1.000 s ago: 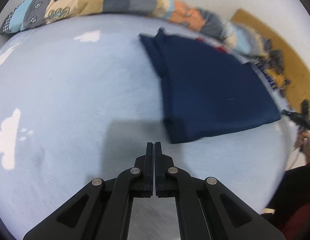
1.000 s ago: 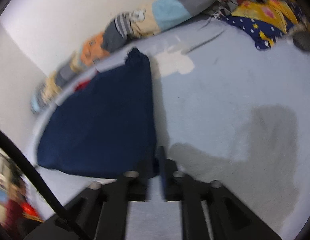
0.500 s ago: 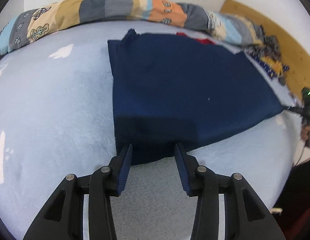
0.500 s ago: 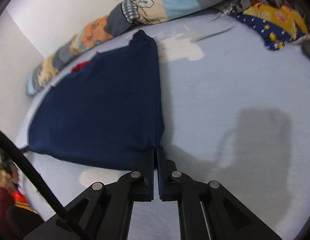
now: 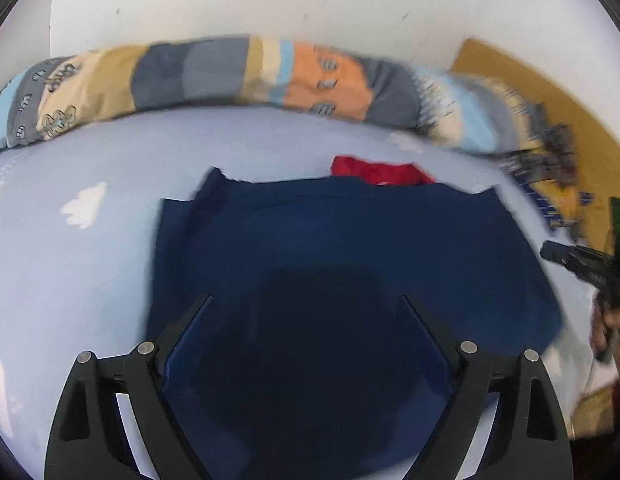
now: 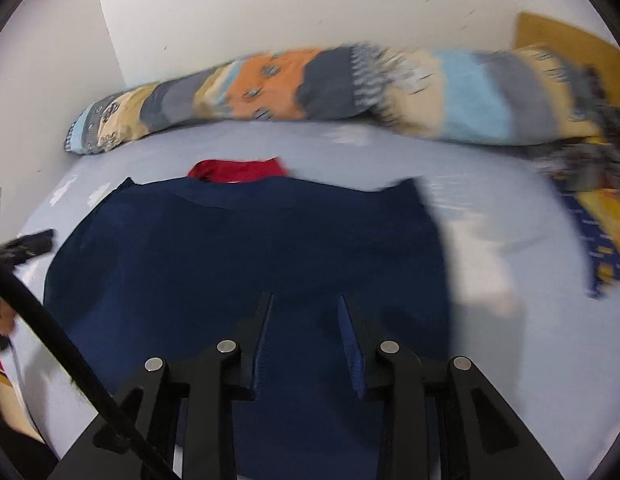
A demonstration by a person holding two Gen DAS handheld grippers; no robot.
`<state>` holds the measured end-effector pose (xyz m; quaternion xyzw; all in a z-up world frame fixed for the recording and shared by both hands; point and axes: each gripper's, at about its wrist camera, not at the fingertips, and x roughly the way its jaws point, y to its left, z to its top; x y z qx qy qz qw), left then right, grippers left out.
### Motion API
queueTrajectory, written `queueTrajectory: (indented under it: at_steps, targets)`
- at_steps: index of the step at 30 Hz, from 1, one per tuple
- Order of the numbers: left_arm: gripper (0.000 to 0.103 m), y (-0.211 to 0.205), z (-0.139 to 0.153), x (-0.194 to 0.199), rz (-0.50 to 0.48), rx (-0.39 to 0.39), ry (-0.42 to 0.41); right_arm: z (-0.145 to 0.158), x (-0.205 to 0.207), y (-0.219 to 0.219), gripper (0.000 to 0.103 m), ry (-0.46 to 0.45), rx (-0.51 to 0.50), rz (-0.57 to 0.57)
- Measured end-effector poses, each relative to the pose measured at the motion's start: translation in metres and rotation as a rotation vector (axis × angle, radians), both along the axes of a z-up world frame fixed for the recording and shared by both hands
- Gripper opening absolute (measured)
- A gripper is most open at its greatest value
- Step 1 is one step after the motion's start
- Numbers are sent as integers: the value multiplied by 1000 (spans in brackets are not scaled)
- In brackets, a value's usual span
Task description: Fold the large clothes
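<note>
The navy garment [image 5: 349, 248] is lying flat on the light blue bed sheet [image 5: 70, 272], now filling the centre of both wrist views where a second ago it sat off toward 2 o'clock for the left camera and 10 o'clock for the right. The left gripper [image 5: 306, 304] is opening wide over the cloth, having been fully closed a second ago, and is gripping nothing. The right gripper [image 6: 306, 300] is opening partway over the navy fabric after being pressed closed half a second ago; its fingers are not pinching it. A red garment [image 6: 238, 170] is peeking out at 12 o'clock, before the patchwork bolster [image 6: 310, 84].
</note>
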<state>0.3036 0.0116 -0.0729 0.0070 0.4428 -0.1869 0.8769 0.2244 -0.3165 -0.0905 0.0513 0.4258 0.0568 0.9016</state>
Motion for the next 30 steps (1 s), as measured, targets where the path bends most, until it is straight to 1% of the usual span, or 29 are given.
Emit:
queueTrajectory:
  at_steps: [1,2,3,4,5,6,8,9,10,12,13,14,15,16,17,18,19,20,21,22,23,24,25,27,28,29,30]
  targets:
    - [90,-10,-7,8,10,23,6,-13,23,13,35,32,13,26]
    - [90,-21,-17,18,19,45,17,-19,32,19,35,49,2,30]
    - [90,-31,-32,30,25,75,46,-31,44,23,35,83,-1,37]
    - [89,-33,-43,36,37,108,60,-42,55,22,35,116,12,34]
    - [89,-33,-52,38,52,149,54,-47,59,17,32,125,9,24]
    - [89,-28,-57,38,59,162,41,-52,61,9,25,131,-8,6]
    - [89,-12,-60,38,59,150,37,-56,57,-17,21,144,-18,-45]
    - [89,0,-59,38,75,165,30,-57,54,-34,19,145,-10,-82]
    - [89,14,-59,37,91,163,29,-60,50,-57,18,157,-25,-138]
    - [89,39,-60,34,119,160,45,-66,43,-88,17,185,-61,-229]
    - [89,48,-59,31,145,172,44,-70,36,-107,9,197,-23,-277]
    - [87,58,-57,27,191,189,43,-67,28,-118,2,190,23,-310]
    - [85,70,-54,22,223,147,60,-61,23,-119,3,173,25,-319]
    - [81,78,-50,16,240,98,71,-49,16,-108,4,138,-15,-312]
    - [81,83,-46,9,255,48,67,-39,12,-95,5,118,-44,-288]
    - [81,83,-40,1,254,19,58,-33,10,-84,6,105,-42,-256]
    - [81,75,-33,-7,230,12,46,-27,10,-61,6,92,-22,-193]
    - [81,69,-29,-14,207,20,30,-23,10,-32,8,93,-16,-110]
    - [81,54,-22,-24,175,51,-6,-22,10,-5,8,101,-29,-43]
    - [81,40,-17,-34,142,75,-34,-20,7,34,8,103,-36,52]
    - [81,30,-16,-41,116,86,-43,-21,5,55,9,106,-24,105]
    - [81,22,-17,-46,105,97,-47,-24,2,84,11,126,-23,180]
    - [81,16,-20,-51,101,113,-45,-28,-1,102,12,134,-46,214]
    - [81,12,-32,-58,102,165,-33,-41,-7,123,12,159,-107,242]
    - [81,13,-39,-58,116,201,-29,-47,-8,123,12,181,-127,239]
    - [81,15,-47,-59,125,245,-21,-52,-8,117,12,200,-130,222]
    - [81,21,-54,-61,131,273,-14,-56,-9,101,13,212,-129,185]
